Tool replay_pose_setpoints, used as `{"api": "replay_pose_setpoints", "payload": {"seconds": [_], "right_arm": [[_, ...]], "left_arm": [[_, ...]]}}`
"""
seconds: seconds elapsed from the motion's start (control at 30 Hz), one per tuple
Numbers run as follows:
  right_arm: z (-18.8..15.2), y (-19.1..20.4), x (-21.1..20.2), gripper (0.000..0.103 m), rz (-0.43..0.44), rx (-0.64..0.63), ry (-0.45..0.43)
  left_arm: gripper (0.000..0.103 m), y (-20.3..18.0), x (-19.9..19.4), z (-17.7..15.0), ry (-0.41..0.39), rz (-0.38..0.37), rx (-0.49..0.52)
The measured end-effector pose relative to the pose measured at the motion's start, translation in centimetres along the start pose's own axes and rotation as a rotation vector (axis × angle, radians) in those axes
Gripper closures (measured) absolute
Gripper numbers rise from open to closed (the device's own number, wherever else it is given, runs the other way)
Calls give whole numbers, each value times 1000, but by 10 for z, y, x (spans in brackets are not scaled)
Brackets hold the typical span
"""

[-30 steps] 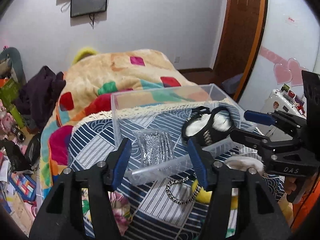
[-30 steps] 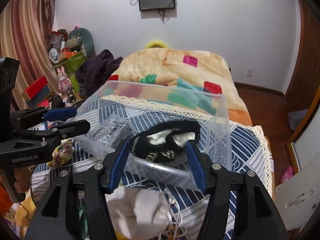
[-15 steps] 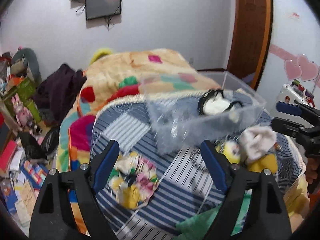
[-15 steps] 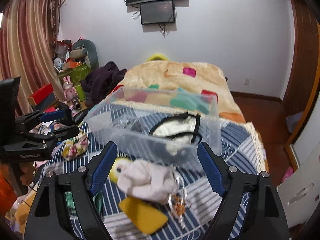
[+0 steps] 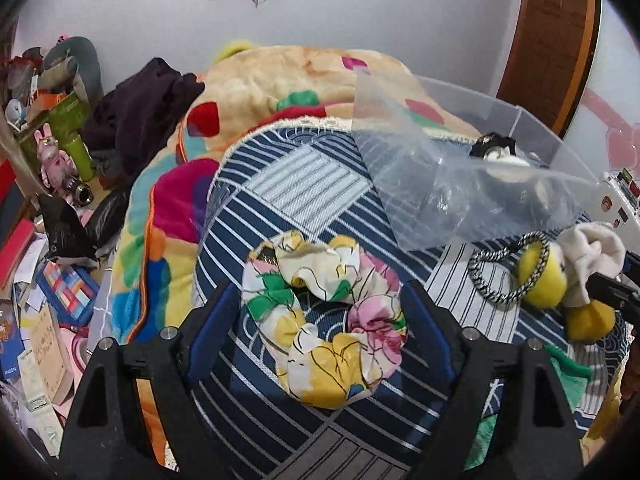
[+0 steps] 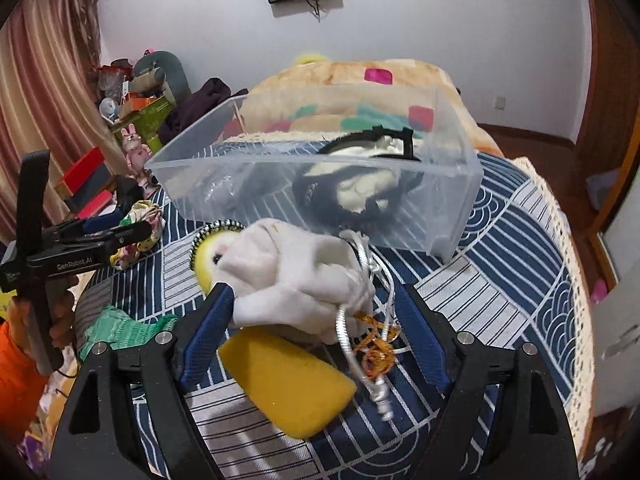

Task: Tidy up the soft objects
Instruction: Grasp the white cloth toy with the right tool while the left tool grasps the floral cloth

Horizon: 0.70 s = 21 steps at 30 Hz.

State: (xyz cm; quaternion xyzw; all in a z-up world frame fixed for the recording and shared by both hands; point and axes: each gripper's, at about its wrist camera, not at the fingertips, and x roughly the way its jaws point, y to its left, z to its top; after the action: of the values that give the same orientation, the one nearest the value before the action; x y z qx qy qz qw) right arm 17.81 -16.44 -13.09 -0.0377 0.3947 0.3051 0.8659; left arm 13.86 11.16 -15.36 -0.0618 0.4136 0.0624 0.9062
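Scrunchie (image 5: 324, 320): floral fabric ring, flat on the striped blue cover, lying between the two blue pads; target of the left tool, by the look of it.
Left gripper (image 5: 320, 328): fingers spread wide, straddling the scrunchie, nothing pinched yet; pads low at either side, so placed for a squeeze across the ring's width.
Left approach: from the near edge, pointing toward the bin; likely chosen so a lift carries straight forward into it.
White cloth (image 6: 296, 280): bunched soft piece between the right pads, draped over a yellow plush toy (image 6: 288, 380); contact with the left pad probable, grip not confirmed.
Right gripper (image 6: 316, 328): jaws apart, bracketing the white cloth and the plush; no closure visible.
Silver cord (image 6: 360, 320): looped wire with an orange trinket, tangled at the cloth's right side; risk of coming up along with the cloth.
Braided band (image 5: 508, 268): black-and-white ring just beside the plush, partly over its yellow head.
Clear bin (image 6: 456, 168): beyond both tools, on the cover; already holds a black-and-white soft item (image 6: 360, 188); evidently the collecting place.
Green cloth (image 6: 120, 328): near edge, left of the right tool, untouched.
Progress: early-to-middle, judged; several soft pieces outside the bin.
Next need: close on the scrunchie's bunched side, lift clear of the cover.
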Motion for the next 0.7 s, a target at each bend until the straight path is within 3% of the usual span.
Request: {"api": "replay_pose_setpoints", "payload": {"seconds": [0.03, 0.1, 0.2, 0.3, 0.37, 0.47, 0.7], "right_arm": [[0, 0, 1, 24, 4, 2, 2], [-3, -1, -1, 39, 16, 4, -3], [-5, 0, -1, 51, 33, -2, 1], [-6, 2, -2, 65, 30, -12, -9], [-6, 3, -5, 68, 16, -12, -23], [-5, 3, -9, 73, 4, -14, -45], [0, -4, -27, 75, -6, 11, -106]], "left_arm": [[22, -1, 2, -1, 4, -5, 3], [27, -5, 1, -2, -6, 4, 20], [42, -12, -1, -2, -10, -14, 45], [63, -21, -3, -4, -16, -28, 94], [77, -30, -7, -6, -19, -48, 121], [83, -36, -12, -7, -25, -64, 132], [83, -41, -38, 1, -80, -103, 122]]}}
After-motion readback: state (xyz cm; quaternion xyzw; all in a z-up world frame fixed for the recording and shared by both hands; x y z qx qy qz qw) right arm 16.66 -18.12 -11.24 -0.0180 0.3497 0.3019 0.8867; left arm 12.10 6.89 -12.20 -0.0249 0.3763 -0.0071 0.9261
